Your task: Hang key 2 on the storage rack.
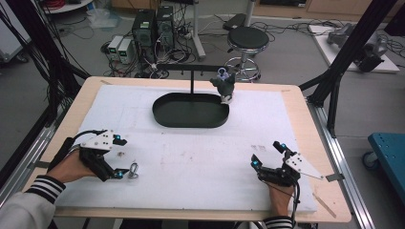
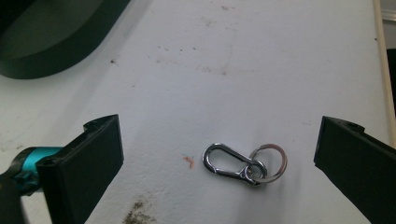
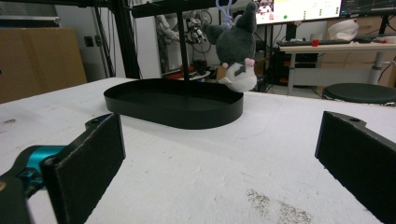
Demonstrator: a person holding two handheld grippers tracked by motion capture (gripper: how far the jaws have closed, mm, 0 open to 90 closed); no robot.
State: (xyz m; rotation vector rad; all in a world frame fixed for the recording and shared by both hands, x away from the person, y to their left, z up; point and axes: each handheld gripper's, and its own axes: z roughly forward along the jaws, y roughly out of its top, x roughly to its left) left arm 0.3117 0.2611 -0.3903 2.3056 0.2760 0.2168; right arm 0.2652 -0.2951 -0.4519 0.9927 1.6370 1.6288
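Overhead first: left tool [image 1: 120,157] spread wide, resting on white worktop [image 1: 191,157] at near left; silver clip [image 1: 133,170] lies just beside its lower jaw. Right tool [image 1: 267,153] spread too, holding nothing, near right. Black tray [image 1: 191,110] farther back, plush toy [image 1: 224,86] hanging at its right end.

Left gripper view: clip [image 2: 229,162] with key ring [image 2: 270,161] flat on worktop between jaws, touching neither.

Right gripper view: jaws apart, tray [image 3: 175,108] and plush toy [image 3: 238,46] ahead.
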